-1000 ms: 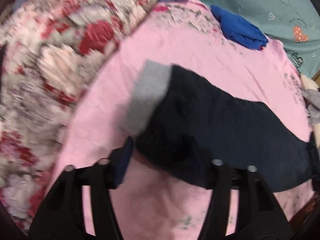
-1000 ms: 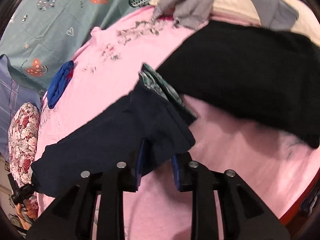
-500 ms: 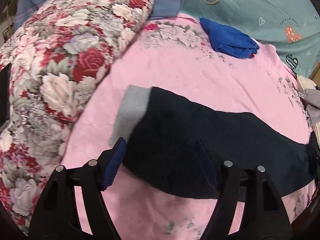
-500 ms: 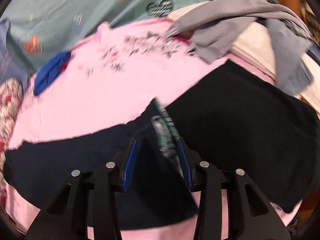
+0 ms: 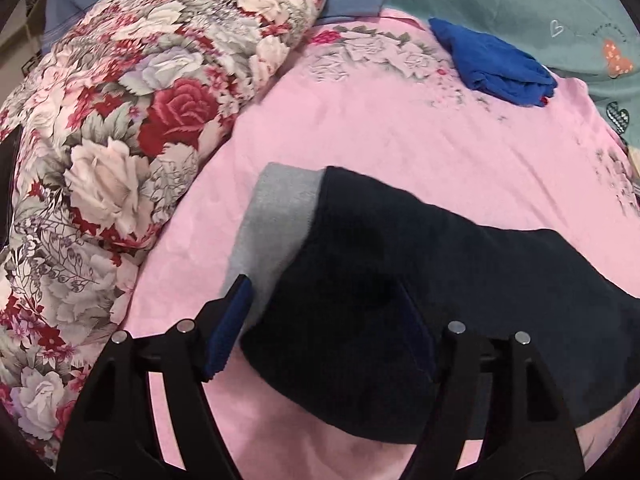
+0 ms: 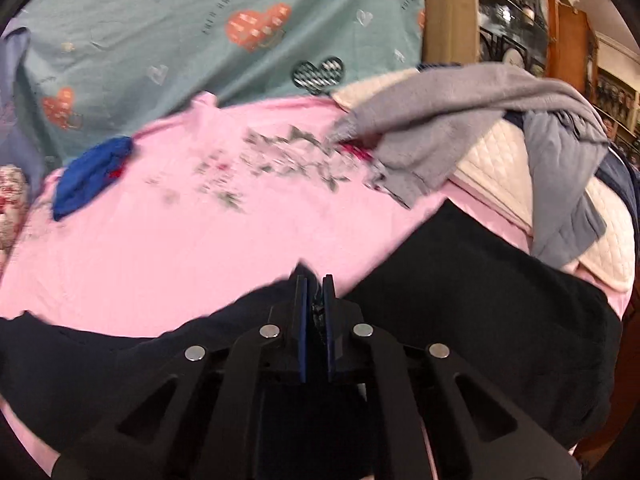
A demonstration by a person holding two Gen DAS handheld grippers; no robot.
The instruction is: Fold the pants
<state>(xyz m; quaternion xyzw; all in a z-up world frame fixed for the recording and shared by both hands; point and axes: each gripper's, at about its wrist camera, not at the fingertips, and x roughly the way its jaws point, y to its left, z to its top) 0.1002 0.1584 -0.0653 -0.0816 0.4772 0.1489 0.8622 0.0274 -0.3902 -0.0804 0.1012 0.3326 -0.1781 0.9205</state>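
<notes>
1. The dark navy pants [image 5: 420, 272] lie spread across a pink blanket [image 5: 400, 128] on the bed, stretching from the left wrist view's centre off to its right edge.
2. One end of the pants shows a grey band [image 5: 276, 220], lying flat on the blanket beside a large rose-patterned quilt [image 5: 132, 120].
3. The left gripper [image 5: 320, 320] hangs over that grey-banded end with its fingers spread wide; the left finger [image 5: 228, 328] sits just by the grey band's lower corner, the right one over the dark cloth, and neither pad presses on the fabric.
4. The right gripper [image 6: 316, 312] has just been closing, and its fingers are now pinched together on an edge of the pants at the other end, a thin sliver of cloth showing between the blue pads.
5. That view is blurred, so which part of the pants is pinched is hard to tell; it looks like a raised fold with a patterned lining.
6. A second black garment [image 6: 500, 300] lies just right of the right gripper on the blanket.
7. A crumpled blue cloth [image 5: 496, 64] sits well apart at the far side of the blanket, near a teal sheet with hearts [image 6: 200, 32].
8. A grey garment [image 6: 460, 120] drapes over a white quilted pad [image 6: 500, 168] at the far right.
</notes>
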